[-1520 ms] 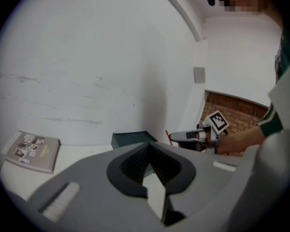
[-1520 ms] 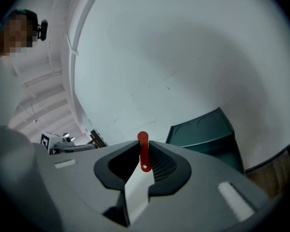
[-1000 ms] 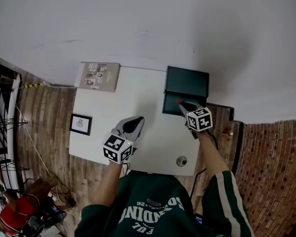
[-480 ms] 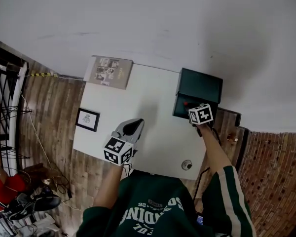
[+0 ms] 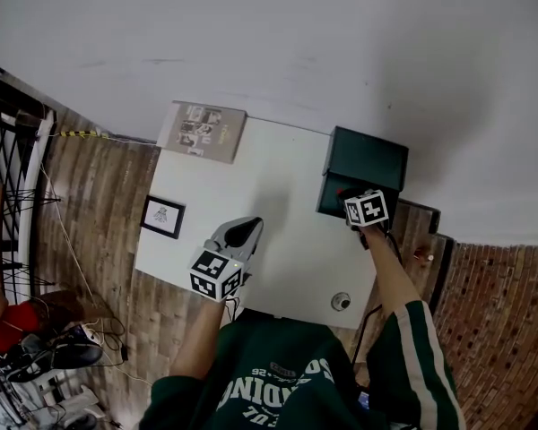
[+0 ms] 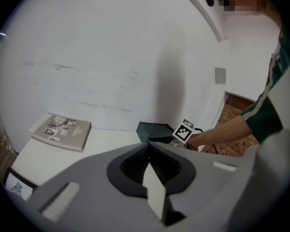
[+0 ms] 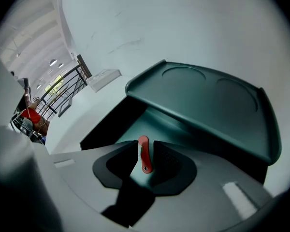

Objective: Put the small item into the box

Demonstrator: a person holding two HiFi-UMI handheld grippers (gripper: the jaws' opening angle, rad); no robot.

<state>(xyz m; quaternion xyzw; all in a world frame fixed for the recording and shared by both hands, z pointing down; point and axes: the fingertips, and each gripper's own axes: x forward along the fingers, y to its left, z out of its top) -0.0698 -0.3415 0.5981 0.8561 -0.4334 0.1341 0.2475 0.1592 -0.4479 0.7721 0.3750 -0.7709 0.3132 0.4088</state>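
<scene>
Head view: the right hand-held gripper is at the near edge of the open green box, and the left hand-held gripper is over the white worktop.

Left gripper view: its jaws are together, holding nothing.

Right gripper view: its jaws are clamped on a small red item, and the box's open inside lies just ahead.

The person wears a dark green sweatshirt with white letters across the chest, at the bottom of the head view. The right sleeve, at the lower right, has white stripes running along its length. The left claw and the right claw have light grey plastic bodies with black ribbed pads inside. Each carries a cube with black and white square markers: the left cube and the right cube.
</scene>
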